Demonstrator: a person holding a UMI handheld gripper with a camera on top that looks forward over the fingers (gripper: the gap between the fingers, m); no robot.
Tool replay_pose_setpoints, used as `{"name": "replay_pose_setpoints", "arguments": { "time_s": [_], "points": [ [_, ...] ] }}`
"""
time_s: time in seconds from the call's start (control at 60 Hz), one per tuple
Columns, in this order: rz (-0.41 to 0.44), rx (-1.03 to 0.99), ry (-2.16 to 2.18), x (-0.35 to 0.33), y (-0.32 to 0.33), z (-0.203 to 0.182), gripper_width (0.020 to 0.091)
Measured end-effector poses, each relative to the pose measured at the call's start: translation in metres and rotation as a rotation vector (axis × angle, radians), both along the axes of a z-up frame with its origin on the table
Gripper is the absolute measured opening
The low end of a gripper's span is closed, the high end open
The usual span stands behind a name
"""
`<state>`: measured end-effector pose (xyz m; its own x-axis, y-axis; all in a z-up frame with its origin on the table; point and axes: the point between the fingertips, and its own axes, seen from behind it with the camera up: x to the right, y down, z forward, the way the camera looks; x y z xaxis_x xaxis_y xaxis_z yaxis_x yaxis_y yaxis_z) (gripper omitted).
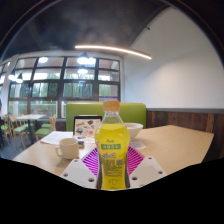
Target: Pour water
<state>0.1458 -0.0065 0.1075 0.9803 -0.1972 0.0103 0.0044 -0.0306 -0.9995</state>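
A long pale wooden table [180,140] runs from near to far across the scene, with big windows [60,85] behind it on the left and a green bench back [90,110] along the far side. On the table to the left sits a white cup [69,147], low and wide; what it holds cannot be seen from here. Further back and to the right stands a white bowl [133,130], its inside likewise hidden. Something flat and white like a card or paper [85,126] lies or leans just behind the cup. Nearest of all is the bottle [112,150], a clear plastic one with an orange cap [112,104] and a green label [111,152], upright and filled nearly to the neck with a yellow liquid. It stands right between the two fingers of the gripper [112,172], whose pink pads [91,160] sit close against its sides to left and right. The fingers appear drawn in narrow on the bottle's lower body, gripping it, with no gap visible at either side. The bottle's base is hidden, so whether it rests on the table or is lifted cannot be told.
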Motion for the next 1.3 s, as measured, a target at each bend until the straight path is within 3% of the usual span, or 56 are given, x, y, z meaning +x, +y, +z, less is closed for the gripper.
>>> {"name": "replay_pose_setpoints", "arguments": {
  "time_s": [0.2, 0.367, 0.55, 0.75, 0.983, 1.067, 1.167, 1.233, 1.3],
  "points": [
    [-0.082, -0.101, -0.448, 0.041, 0.061, 0.038, 0.0313],
    [-0.058, -0.150, -1.197, -0.005, 0.126, 0.089, 0.0313],
    [-0.014, -0.170, -1.989, -0.051, 0.172, 0.065, 0.0313],
    [0.032, -0.175, -2.244, -0.059, 0.180, 0.061, 0.0313],
    [0.018, -0.156, -2.208, -0.053, 0.167, 0.074, 0.0313],
    [-0.014, -0.106, -2.085, -0.053, 0.176, 0.096, 0.0314],
    [-0.111, -0.004, -1.659, -0.031, 0.160, 0.137, 0.0312],
    [-0.097, 0.050, -1.287, -0.016, 0.166, 0.159, 0.0312],
    [-0.083, 0.125, -0.861, 0.001, 0.156, 0.147, 0.0313]
  ]
}}
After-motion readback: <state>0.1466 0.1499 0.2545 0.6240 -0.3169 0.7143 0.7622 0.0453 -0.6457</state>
